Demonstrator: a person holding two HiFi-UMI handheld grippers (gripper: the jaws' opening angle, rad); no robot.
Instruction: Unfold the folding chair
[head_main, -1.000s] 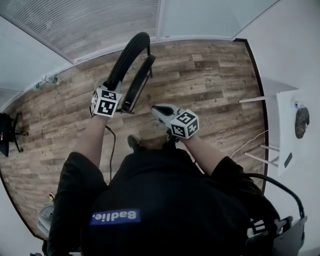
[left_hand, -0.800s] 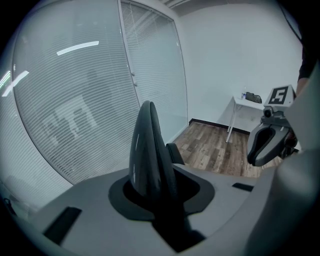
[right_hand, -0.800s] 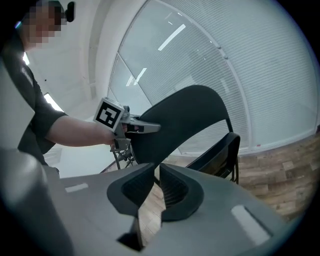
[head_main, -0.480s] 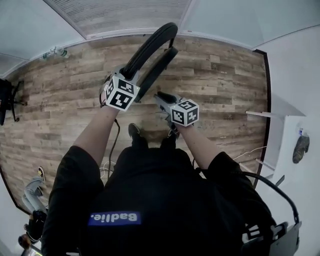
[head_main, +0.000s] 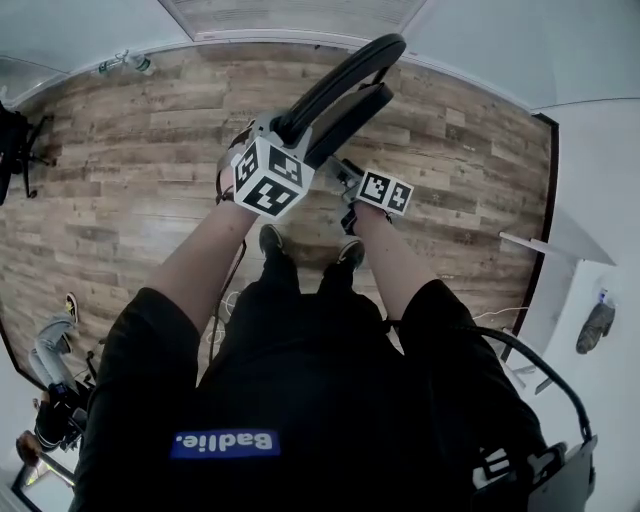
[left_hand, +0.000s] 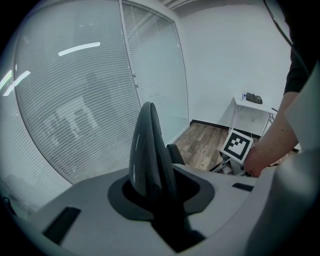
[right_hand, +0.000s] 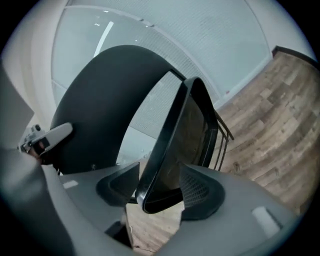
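Black folding chair (head_main: 335, 100), folded flat, held in front of the person's shoes (head_main: 271, 240) over the wooden floor (head_main: 130, 150).
The left gripper (head_main: 272, 132) is clamped on the top edge of the glossy curved backrest (left_hand: 147, 145). The thinner seat panel (right_hand: 175, 150) lies close against it, with dark metal bars (right_hand: 220, 137) behind. At the right, the right gripper (head_main: 342, 172) has its jaws opening, the seat's rounded rim between them, the pads not pressing it.

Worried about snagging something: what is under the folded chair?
Wooden floor shows around the folding chair. Its feet and the spot beneath are covered by the chair itself and the left gripper.
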